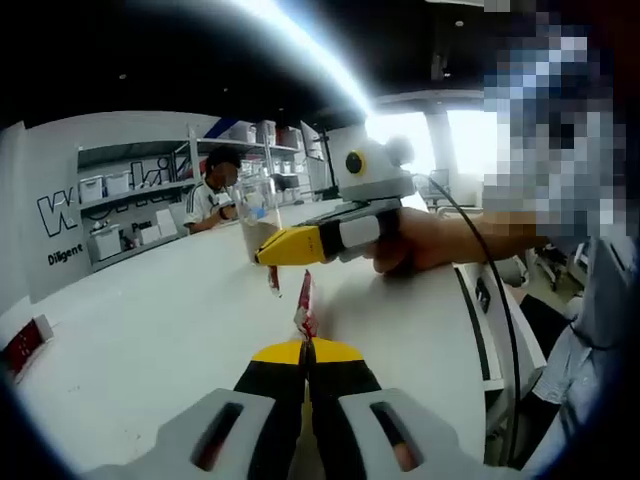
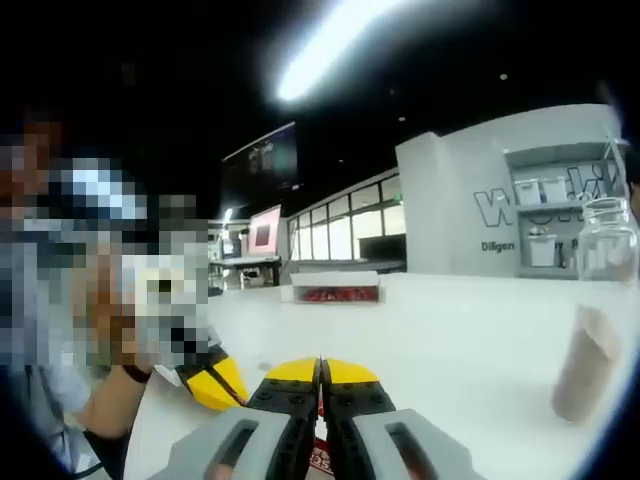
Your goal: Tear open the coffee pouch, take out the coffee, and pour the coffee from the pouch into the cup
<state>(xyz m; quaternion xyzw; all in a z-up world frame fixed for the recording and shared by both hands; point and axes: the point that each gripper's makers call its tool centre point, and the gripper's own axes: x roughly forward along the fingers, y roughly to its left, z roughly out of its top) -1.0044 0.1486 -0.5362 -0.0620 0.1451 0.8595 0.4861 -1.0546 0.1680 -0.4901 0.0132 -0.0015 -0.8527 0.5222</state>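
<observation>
In the left gripper view a slim red and white coffee pouch (image 1: 304, 306) stands up from my left gripper (image 1: 305, 350), whose jaws are shut on its lower end. My right gripper (image 1: 264, 258), held by a hand, reaches in from the right just above and left of the pouch top. A small red scrap (image 1: 273, 281) hangs from its closed tips. Behind it stands a clear cup (image 1: 257, 212) with brown at its bottom. In the right gripper view my right gripper (image 2: 320, 372) is shut, and the cup (image 2: 604, 245) stands at the far right.
The white table (image 1: 150, 330) stretches left and ahead, its edge (image 1: 470, 300) on the right with a black cable. A clear box of red items (image 2: 332, 290) sits mid-table. A person (image 1: 214, 192) sits at the far side, before shelves with bins (image 1: 120, 185).
</observation>
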